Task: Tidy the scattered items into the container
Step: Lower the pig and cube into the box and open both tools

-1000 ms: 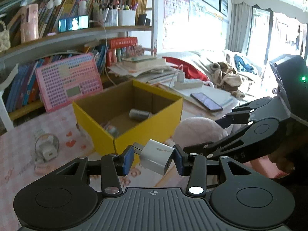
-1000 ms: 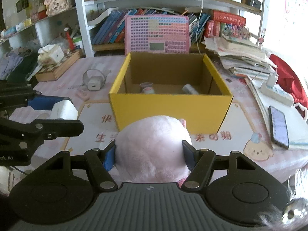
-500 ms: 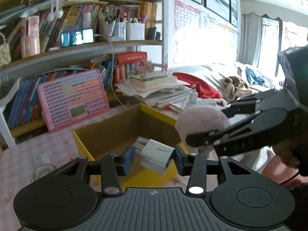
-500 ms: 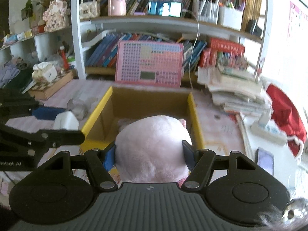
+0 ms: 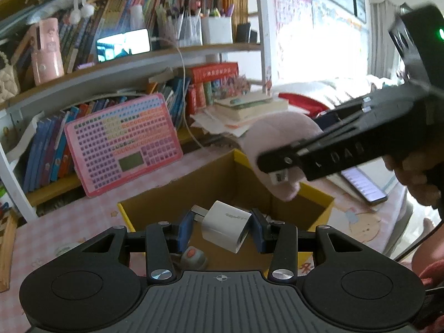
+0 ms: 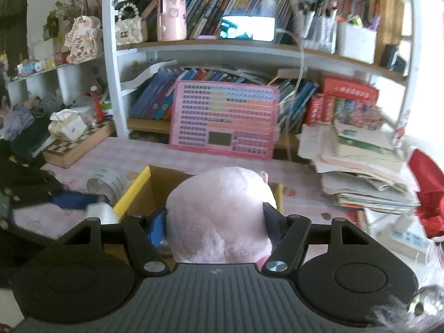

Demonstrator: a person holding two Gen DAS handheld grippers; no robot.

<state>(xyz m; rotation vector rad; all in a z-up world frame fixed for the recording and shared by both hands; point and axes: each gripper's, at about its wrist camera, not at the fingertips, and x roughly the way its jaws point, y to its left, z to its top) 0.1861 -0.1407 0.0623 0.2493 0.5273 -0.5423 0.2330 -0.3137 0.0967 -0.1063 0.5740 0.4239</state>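
Note:
My left gripper (image 5: 222,229) is shut on a white charger plug (image 5: 226,229), held over the open yellow cardboard box (image 5: 323,212). A small grey item with an orange button (image 5: 191,258) lies inside the box below it. My right gripper (image 6: 216,222) is shut on a pink plush toy (image 6: 219,213), which hangs above the box (image 6: 133,191). In the left wrist view the plush toy (image 5: 280,141) and the right gripper (image 5: 277,163) hover over the box's far right corner. In the right wrist view the left gripper shows as a blurred blue finger (image 6: 75,200) and the white plug (image 6: 101,213) at the left.
A pink keyboard toy (image 6: 224,119) leans against the bookshelf (image 6: 194,50) behind the box. A tape roll (image 6: 106,183) lies left of the box. Stacked books and papers (image 6: 360,166) sit at the right, with a phone (image 5: 363,186) on the pink table.
Both grippers have moved forward and now hang over the box with their loads. The view has tilted up toward the shelf. The grips are unchanged.

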